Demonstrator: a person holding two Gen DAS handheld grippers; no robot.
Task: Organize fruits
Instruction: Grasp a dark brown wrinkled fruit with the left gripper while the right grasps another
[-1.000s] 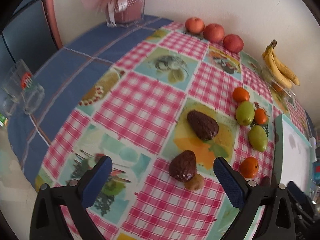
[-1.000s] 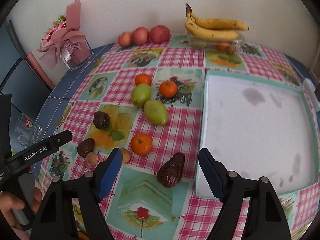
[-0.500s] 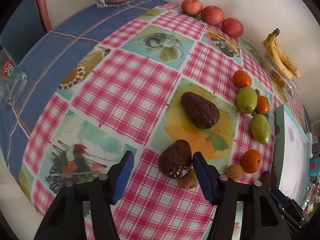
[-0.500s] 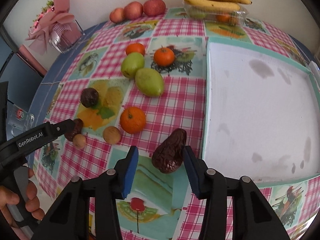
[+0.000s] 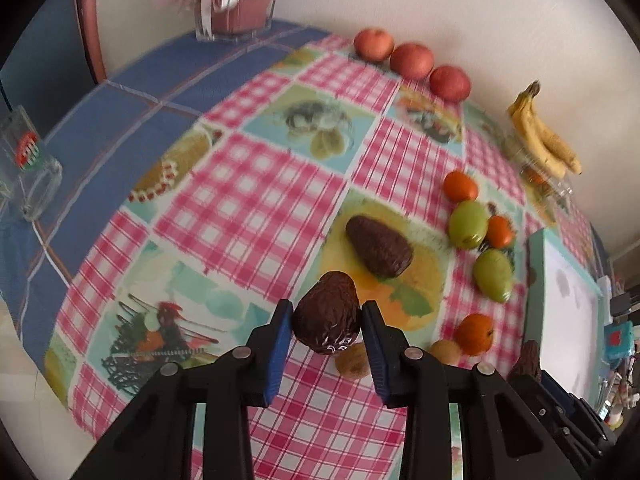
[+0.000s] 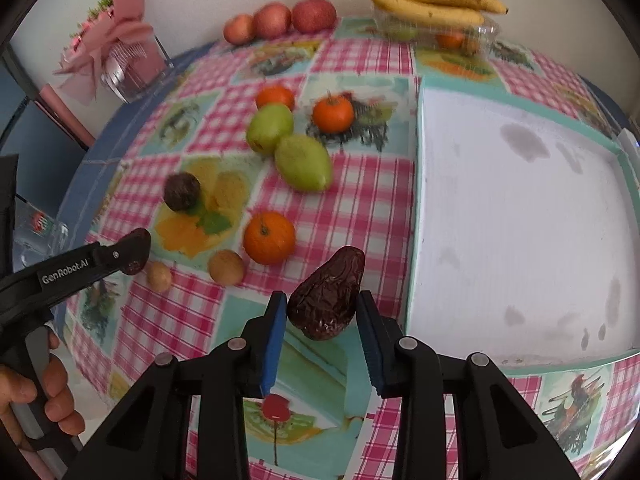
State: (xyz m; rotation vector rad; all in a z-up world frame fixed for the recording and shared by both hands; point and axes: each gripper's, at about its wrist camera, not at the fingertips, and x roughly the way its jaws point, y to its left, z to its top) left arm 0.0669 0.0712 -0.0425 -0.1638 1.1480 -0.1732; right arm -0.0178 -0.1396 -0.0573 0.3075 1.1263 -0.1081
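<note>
Two dark avocados, bottom centre of each view: left gripper [image 5: 325, 316] pinching one [image 5: 326, 314], right gripper [image 6: 321, 312] pinching another [image 6: 327, 300].

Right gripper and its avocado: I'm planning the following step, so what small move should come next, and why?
Probably carry it a little to the right, over the tray. The right gripper has its blue pads against both sides of a dark avocado, and the white tray lies just beside it with its near rim close. The left gripper holds another avocado.
</note>
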